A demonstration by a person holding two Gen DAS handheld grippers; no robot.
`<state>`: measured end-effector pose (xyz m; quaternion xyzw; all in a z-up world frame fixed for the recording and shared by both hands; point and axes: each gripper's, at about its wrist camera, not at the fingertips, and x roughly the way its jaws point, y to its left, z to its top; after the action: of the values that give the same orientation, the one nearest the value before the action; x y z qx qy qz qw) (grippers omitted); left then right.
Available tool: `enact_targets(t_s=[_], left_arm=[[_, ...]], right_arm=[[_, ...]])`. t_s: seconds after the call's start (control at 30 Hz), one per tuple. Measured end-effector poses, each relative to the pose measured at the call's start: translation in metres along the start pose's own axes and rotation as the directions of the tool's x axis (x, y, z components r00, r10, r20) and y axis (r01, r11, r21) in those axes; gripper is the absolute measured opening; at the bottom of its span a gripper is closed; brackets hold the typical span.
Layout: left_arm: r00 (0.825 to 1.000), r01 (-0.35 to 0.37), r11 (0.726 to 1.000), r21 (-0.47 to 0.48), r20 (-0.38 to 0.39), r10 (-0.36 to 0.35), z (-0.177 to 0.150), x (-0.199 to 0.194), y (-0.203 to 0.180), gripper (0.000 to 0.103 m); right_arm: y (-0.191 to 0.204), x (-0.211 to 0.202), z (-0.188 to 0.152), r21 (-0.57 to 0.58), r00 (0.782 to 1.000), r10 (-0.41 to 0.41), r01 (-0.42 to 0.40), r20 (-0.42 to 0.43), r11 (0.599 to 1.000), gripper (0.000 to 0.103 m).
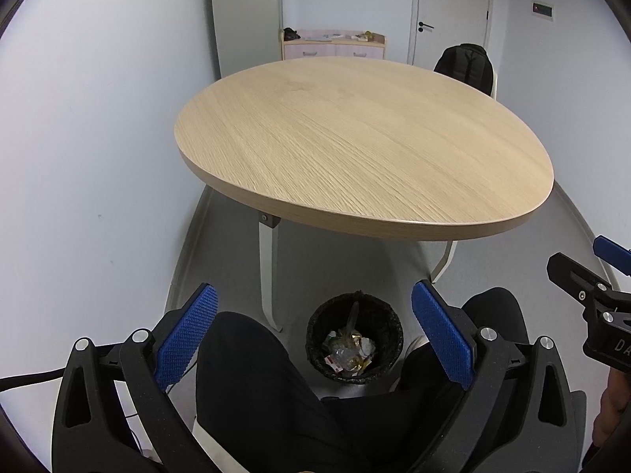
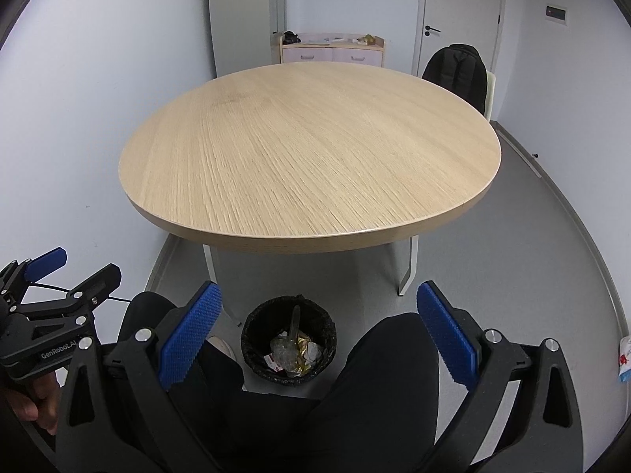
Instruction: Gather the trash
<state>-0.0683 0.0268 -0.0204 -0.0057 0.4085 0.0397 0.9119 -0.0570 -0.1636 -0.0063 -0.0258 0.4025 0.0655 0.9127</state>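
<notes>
A black bin (image 1: 355,339) stands on the grey floor between the person's knees, holding crumpled wrappers and clear plastic (image 1: 349,352); it also shows in the right wrist view (image 2: 289,342). My left gripper (image 1: 313,335) is open and empty, held above the lap and the bin. My right gripper (image 2: 319,337) is open and empty too, beside the left one. The right gripper shows at the right edge of the left wrist view (image 1: 591,276), and the left gripper at the left edge of the right wrist view (image 2: 59,276). The round wooden table (image 1: 355,138) (image 2: 307,149) in front bears nothing.
A chair with a black jacket (image 2: 455,69) stands behind the table at the right. A low pink cabinet (image 2: 331,51) with small items is at the far wall beside a door (image 2: 461,15). A small packet (image 2: 625,358) lies on the floor at right.
</notes>
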Motion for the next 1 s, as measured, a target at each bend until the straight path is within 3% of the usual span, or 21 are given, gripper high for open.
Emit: enact_targets(t_s=[1.0], left_arm=[[1.000,0.015,1.000,-0.005,-0.005,-0.015,-0.005,0.008,-0.004,0.097]], right_arm=[[-0.001,0.012,-0.003,0.014,1.000,0.000,0.000,-0.025,1.000,0.095]])
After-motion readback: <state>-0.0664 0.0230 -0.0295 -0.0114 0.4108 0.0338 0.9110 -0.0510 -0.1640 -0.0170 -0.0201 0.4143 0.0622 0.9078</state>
